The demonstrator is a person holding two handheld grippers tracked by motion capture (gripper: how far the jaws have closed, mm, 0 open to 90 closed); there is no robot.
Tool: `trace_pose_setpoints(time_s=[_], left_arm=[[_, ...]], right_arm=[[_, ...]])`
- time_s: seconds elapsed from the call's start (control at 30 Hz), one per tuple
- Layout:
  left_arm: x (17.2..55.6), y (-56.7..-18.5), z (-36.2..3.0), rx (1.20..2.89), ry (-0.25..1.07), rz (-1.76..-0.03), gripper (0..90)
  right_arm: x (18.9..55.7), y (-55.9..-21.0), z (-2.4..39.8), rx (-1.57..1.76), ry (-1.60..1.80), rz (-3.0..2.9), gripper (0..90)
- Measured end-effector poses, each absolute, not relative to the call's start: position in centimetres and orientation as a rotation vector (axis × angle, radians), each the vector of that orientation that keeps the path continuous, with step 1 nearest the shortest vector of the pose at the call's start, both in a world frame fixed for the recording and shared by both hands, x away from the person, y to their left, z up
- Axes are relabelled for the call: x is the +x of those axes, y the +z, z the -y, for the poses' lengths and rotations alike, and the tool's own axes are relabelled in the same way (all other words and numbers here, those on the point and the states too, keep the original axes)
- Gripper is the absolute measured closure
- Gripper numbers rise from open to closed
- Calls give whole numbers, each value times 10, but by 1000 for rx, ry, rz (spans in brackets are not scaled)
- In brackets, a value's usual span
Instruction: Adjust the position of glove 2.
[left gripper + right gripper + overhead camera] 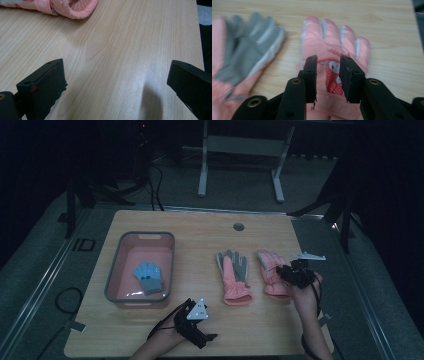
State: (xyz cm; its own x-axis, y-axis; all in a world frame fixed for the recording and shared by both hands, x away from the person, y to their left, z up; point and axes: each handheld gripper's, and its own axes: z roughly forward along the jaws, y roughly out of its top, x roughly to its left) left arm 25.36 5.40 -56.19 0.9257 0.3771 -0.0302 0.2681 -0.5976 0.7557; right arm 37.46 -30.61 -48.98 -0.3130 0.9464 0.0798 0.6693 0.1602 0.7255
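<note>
**Hovering over the right-hand pink glove**

Looking along our right gripper (328, 62), we see its two black jaws standing narrowly apart above the back of the right-hand pink glove (334, 50). The cartoon patch on that glove shows in the gap between them. We cannot tell whether the pads touch the fabric, and nothing is pinched. The glove lies flat on the table (392, 22), back up, its fingers pointing away from the gripper.

Just beside it lies the second pink glove (244, 52), palm up, with its grey palm showing; it is blurred in the right gripper view. In the high view the two gloves sit side by side, close but apart, on the right half of the table (200, 227): the grey-palmed one (234, 276) is toward the middle and the other (270, 272) is under the right gripper (296, 272), near the right edge.

Our left gripper (115, 82) has its jaws spread wide with bare wood between them. The cuff of a pink glove (75, 7) lies well ahead of it. In the high view it (197, 322) rests low near the front edge.

Farther left stands a pink bin (116, 270) with a grey rim, and a small blue glove (149, 277) lies inside it.
</note>
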Motion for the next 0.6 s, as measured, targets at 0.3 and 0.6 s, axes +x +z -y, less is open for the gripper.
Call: trace_pose_setpoints(time_s=[0.3,0.6], left_arm=[[253,-562,-54,2244,171,-456,20],[253,-562,-55,2231,169,-459,20]], right_arm=[[376,-472,334,1437,1054,-2172,624],[391,-484,331,1352,1005,-2262,582]])
